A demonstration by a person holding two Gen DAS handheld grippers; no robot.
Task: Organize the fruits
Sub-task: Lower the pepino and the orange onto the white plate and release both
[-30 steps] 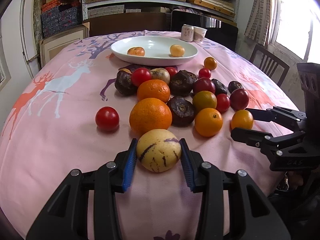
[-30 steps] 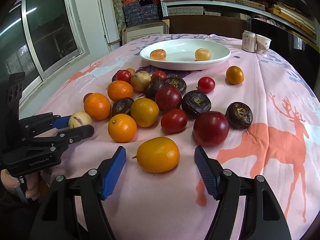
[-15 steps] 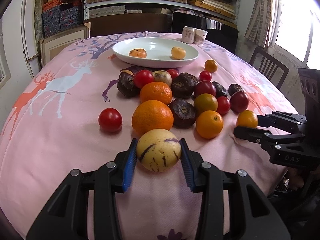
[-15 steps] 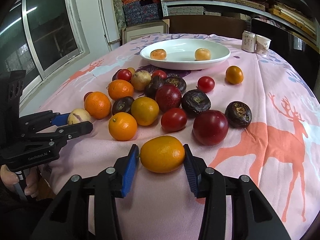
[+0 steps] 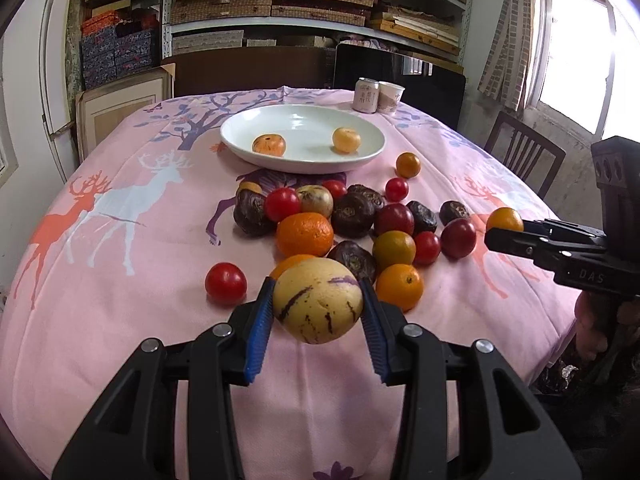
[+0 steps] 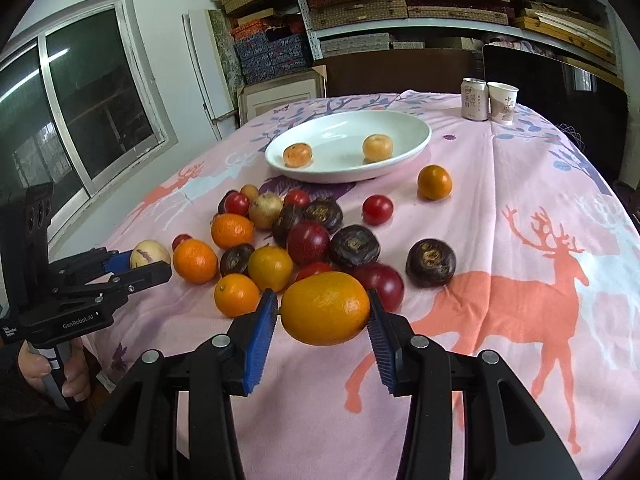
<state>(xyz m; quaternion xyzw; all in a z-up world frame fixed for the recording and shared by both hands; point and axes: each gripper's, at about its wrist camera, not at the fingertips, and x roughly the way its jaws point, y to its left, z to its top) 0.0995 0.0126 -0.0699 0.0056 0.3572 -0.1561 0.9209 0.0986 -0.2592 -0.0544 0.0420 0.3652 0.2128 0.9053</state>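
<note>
Both tools, left and right, now higher, fruit clamped.

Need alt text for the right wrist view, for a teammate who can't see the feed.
The right gripper clamps an orange fruit above a pink deer-print tablecloth. Beyond lie scattered fruits and a white plate holding two small orange fruits; at left, the left gripper grips a yellow purple-streaked fruit.
</note>
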